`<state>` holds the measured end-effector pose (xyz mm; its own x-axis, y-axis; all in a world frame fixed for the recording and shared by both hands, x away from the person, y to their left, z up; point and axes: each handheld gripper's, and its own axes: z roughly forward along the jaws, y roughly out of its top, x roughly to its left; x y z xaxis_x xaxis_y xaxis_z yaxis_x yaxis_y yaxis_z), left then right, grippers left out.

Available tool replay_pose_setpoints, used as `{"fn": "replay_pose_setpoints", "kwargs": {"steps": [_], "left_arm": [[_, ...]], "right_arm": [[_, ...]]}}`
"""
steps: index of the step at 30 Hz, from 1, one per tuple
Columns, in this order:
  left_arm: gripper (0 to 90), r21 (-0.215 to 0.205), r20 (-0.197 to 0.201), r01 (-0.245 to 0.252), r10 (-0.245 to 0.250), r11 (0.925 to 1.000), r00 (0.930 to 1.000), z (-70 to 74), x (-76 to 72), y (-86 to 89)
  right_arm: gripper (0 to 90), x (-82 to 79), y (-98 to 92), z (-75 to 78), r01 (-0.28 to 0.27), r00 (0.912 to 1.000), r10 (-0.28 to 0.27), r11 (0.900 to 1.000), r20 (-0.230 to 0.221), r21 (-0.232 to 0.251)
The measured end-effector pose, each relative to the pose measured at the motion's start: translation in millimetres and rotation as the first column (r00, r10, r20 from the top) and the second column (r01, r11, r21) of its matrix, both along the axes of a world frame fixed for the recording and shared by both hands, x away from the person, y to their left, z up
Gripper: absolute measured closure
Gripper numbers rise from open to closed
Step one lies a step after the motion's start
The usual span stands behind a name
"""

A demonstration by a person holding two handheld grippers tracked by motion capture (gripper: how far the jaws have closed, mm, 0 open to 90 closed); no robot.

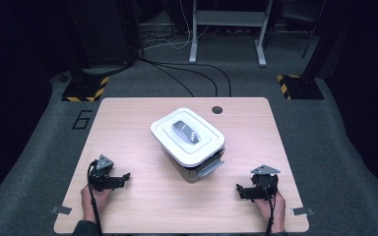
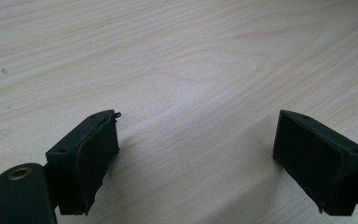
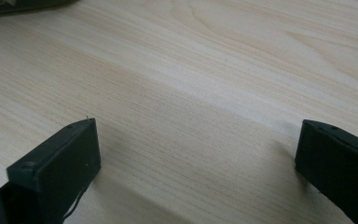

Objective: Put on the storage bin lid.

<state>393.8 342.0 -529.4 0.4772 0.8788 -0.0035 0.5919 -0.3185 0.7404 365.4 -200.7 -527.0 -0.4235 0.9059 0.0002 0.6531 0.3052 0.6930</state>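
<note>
A white lidded box (image 1: 189,139) with a grey handle on its lid and grey side latches stands in the middle of the wooden table (image 1: 128,123), turned at an angle. My left gripper (image 1: 124,177) rests low at the table's front left, jaws pointing right, open with bare wood between them (image 2: 196,135). My right gripper (image 1: 239,191) sits at the front right, jaws pointing left, also open over bare wood (image 3: 198,140). Both are well apart from the box. A hand holds each gripper from the near edge.
A round cable hole (image 1: 217,109) lies at the table's far edge. Grey tape tabs (image 1: 60,210) mark the front corners. Beyond the table are carpet, floor cables, a metal desk frame (image 1: 226,29) and stands with yellow-black striped bases (image 1: 85,91).
</note>
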Motion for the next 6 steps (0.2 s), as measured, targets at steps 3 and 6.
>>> {"fn": "replay_pose_setpoints", "kwargs": {"steps": [3, 6], "left_arm": [[13.6, 0.0, 0.0, -0.001, 0.001, 1.0, 1.0, 0.0, -0.1, -0.1], [13.7, 0.0, 0.0, -0.001, 0.001, 1.0, 1.0, 0.0, -0.1, -0.2]], "right_arm": [[0.0, -1.6, -1.7, -1.3, -0.012, 0.9998, 0.012, 1.0, 0.014, 0.005], [0.0, -3.8, -2.4, -2.5, -0.011, 0.9995, 0.01, 1.0, 0.029, 0.019]]}}
